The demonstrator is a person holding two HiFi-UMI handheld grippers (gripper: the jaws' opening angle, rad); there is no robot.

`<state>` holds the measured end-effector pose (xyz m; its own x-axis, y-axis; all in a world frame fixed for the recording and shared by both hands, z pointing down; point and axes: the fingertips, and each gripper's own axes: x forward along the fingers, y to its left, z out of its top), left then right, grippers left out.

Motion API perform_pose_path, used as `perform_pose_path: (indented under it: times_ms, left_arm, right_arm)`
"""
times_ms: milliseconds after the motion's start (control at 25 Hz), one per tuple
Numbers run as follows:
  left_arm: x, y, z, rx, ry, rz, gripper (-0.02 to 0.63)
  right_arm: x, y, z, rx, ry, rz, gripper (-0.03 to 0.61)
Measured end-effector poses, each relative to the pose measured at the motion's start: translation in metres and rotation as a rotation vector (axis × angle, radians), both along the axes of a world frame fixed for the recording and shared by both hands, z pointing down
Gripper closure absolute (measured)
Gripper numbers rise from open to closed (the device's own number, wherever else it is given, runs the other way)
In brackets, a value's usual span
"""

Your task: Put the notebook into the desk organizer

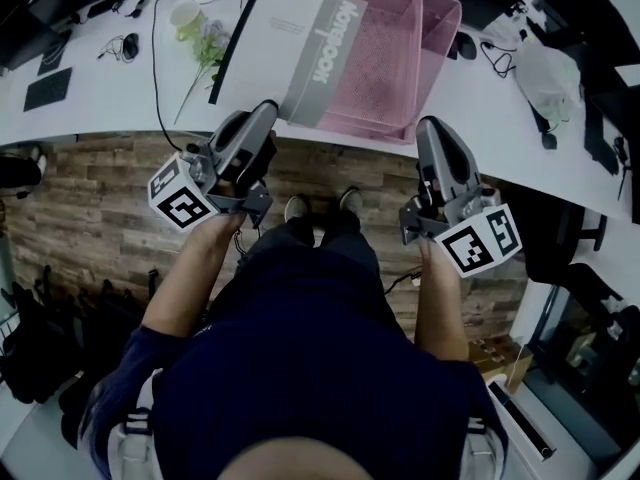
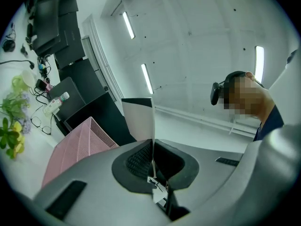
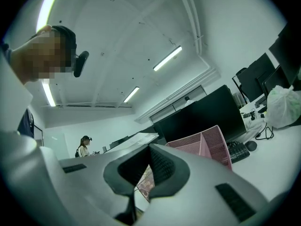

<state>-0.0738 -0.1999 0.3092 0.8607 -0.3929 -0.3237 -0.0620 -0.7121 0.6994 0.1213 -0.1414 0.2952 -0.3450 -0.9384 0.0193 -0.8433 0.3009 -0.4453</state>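
Note:
A white and grey notebook [image 1: 300, 38] hangs tilted over the left part of the pink mesh desk organizer [image 1: 452, 13], which stands at the white desk's front edge. My left gripper [image 1: 268, 108] is shut on the notebook's near lower corner. In the left gripper view the notebook [image 2: 138, 119] stands edge-on, pinched between the pads of the left gripper [image 2: 153, 142], with the organizer [image 2: 80, 145] to its left. My right gripper [image 1: 430, 123] is shut on nothing, just in front of the organizer's near right corner. From the right gripper [image 3: 148, 147] the notebook [image 3: 134, 139] and organizer [image 3: 207, 142] lie ahead.
On the desk left of the notebook are a green cup [image 1: 187, 18], artificial flowers [image 1: 208, 48], a black cable [image 1: 155, 38] and a mouse [image 1: 130, 45]. A white plastic bag [image 1: 545, 68] lies to the right. A keyboard [image 3: 237, 150] sits behind the organizer. Wooden floor [image 1: 90, 198] lies below.

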Motion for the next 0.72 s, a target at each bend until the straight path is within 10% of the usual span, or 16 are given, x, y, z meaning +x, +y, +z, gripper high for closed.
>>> perform_pose_path:
  times_ms: [720]
  left_arm:
    - [0.065, 0.003, 0.043, -0.083, -0.088, -0.142, 0.580]
  right_arm:
    - [0.074, -0.019, 0.030, -0.047, -0.055, -0.131, 0.574]
